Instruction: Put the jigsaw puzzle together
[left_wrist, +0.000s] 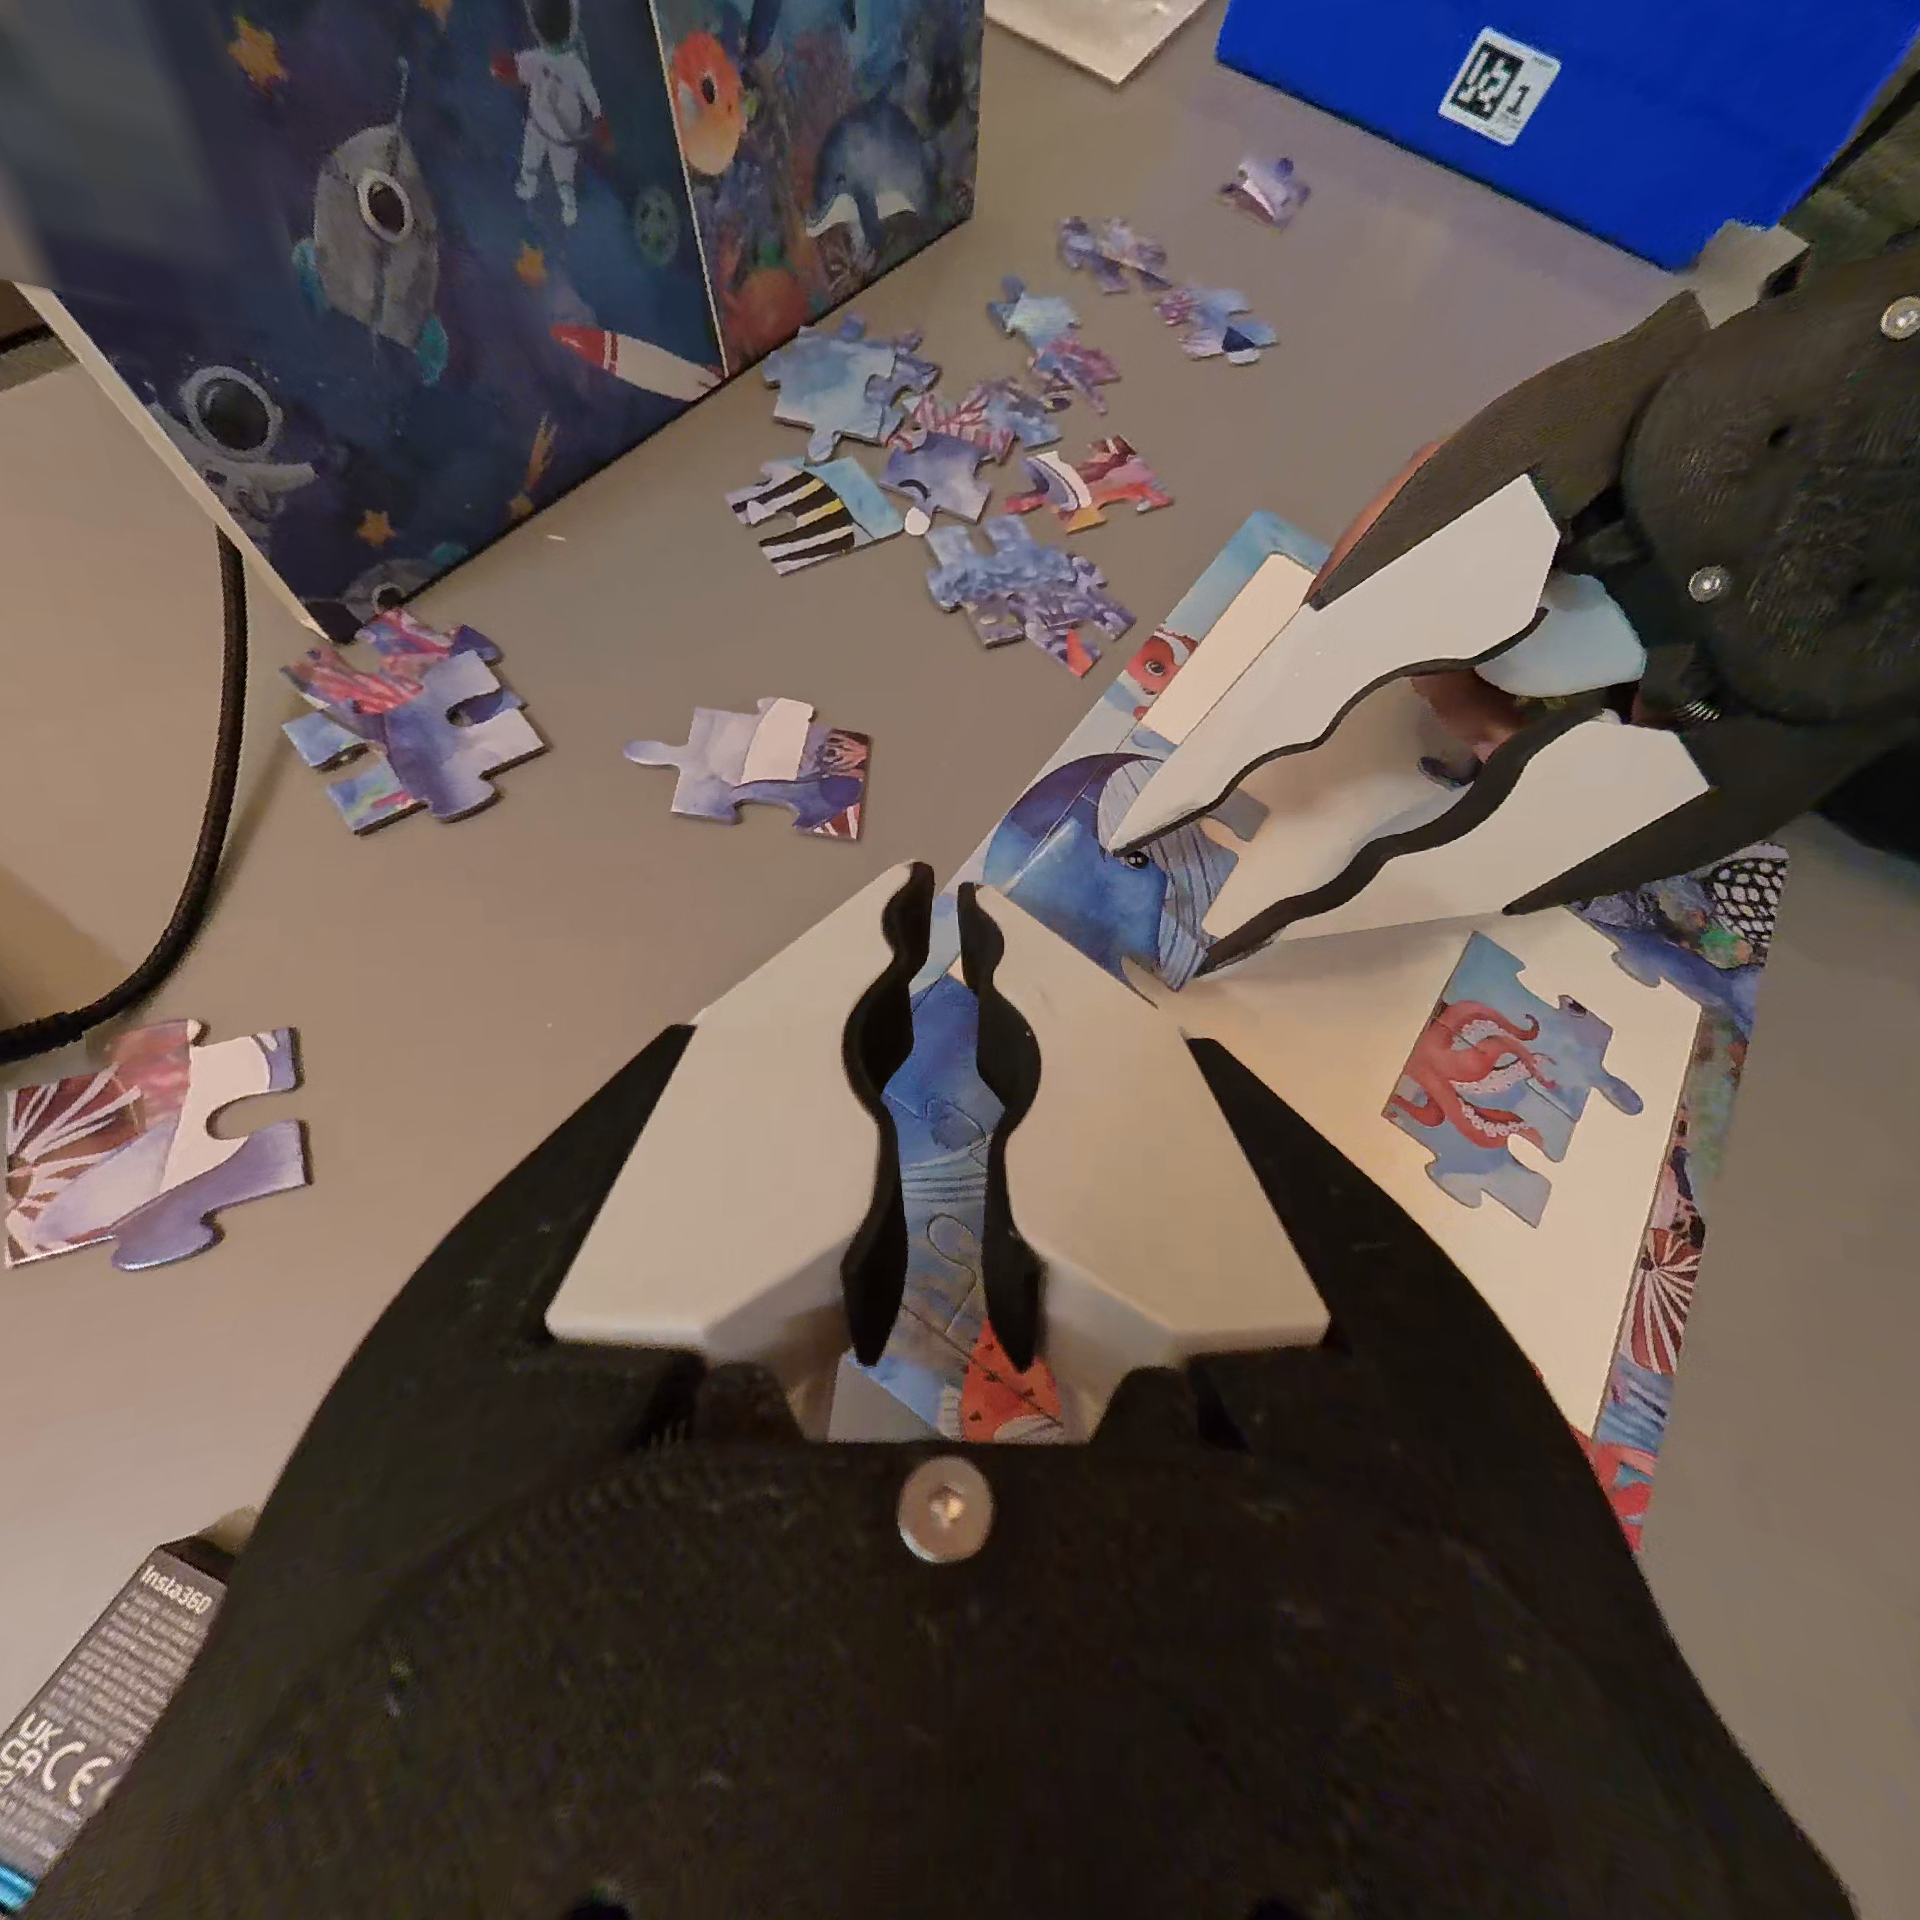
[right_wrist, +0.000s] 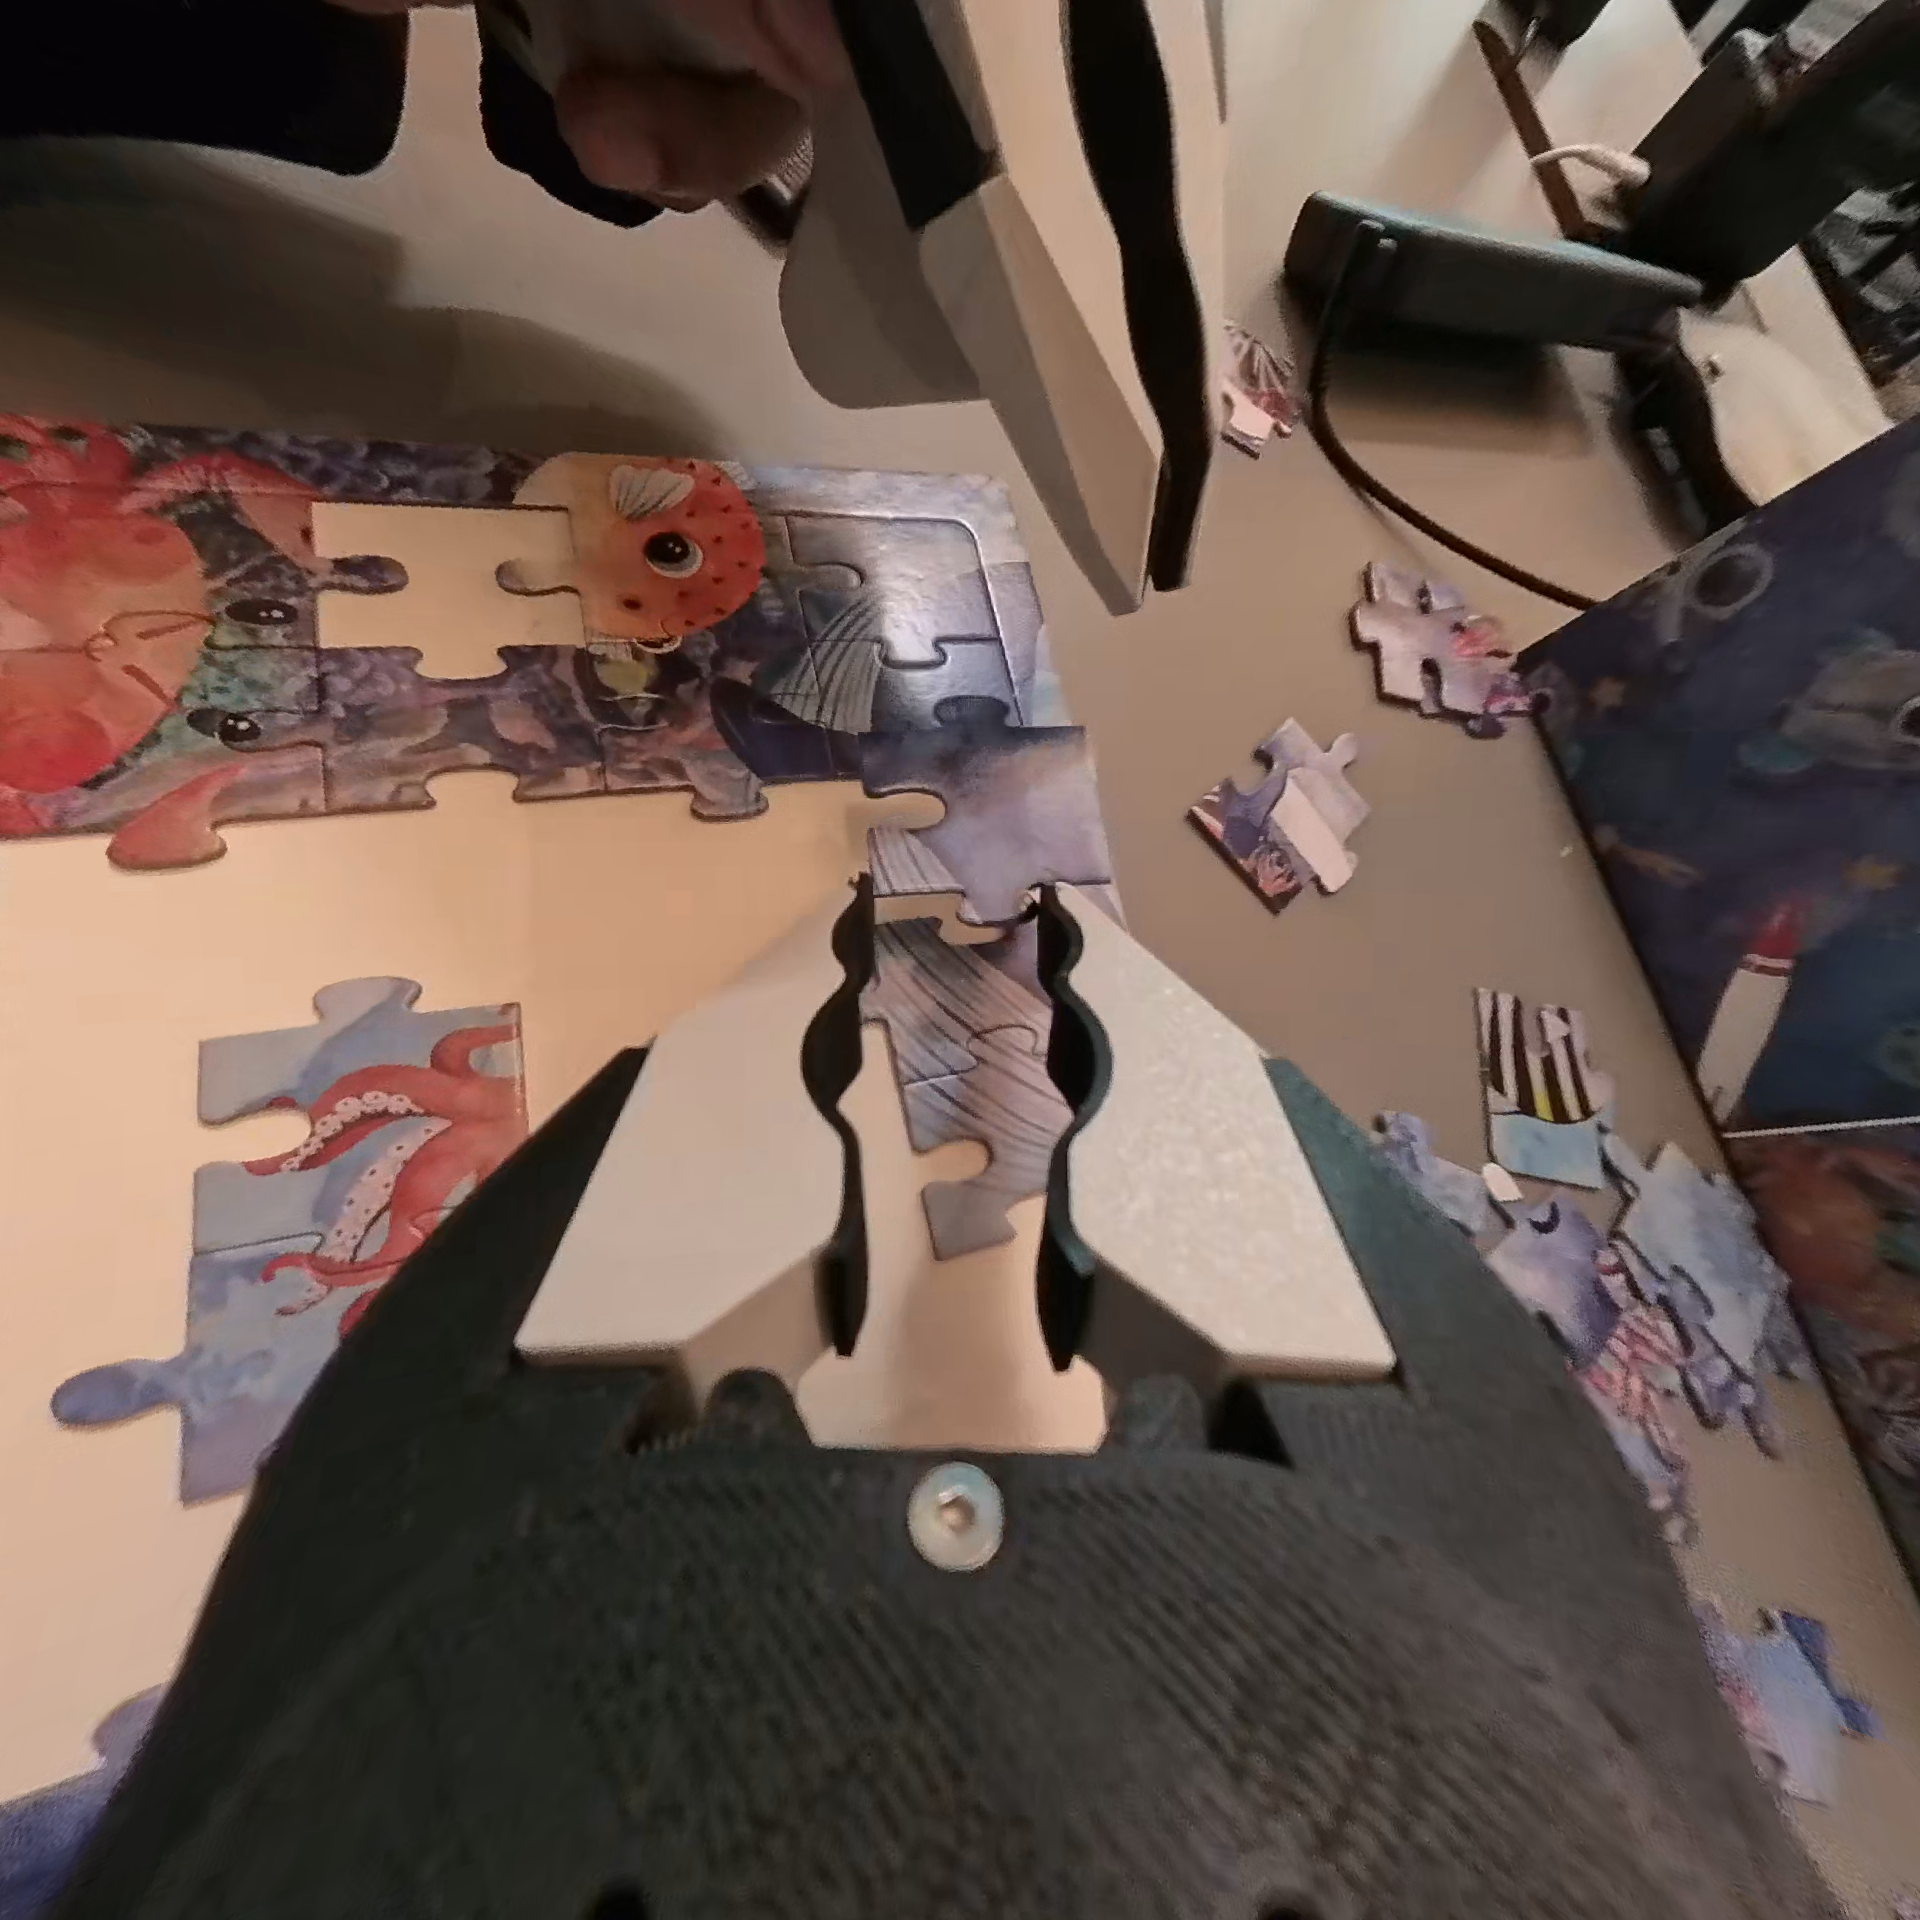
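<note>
Both grippers — black textured bodies, silver screw (left_wrist: 943, 1505) — carry white fingers (left_wrist: 727, 1122) with wavy black pads.

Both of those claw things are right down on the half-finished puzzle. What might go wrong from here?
The right gripper has its tips at a bluish piece that sits crooked on the puzzle's edge; a push might pop joined neighbours apart instead of seating it. The left gripper hovers close by, so the two could bump. The octopus cluster lies loose on the board and could be knocked sideways.
</note>
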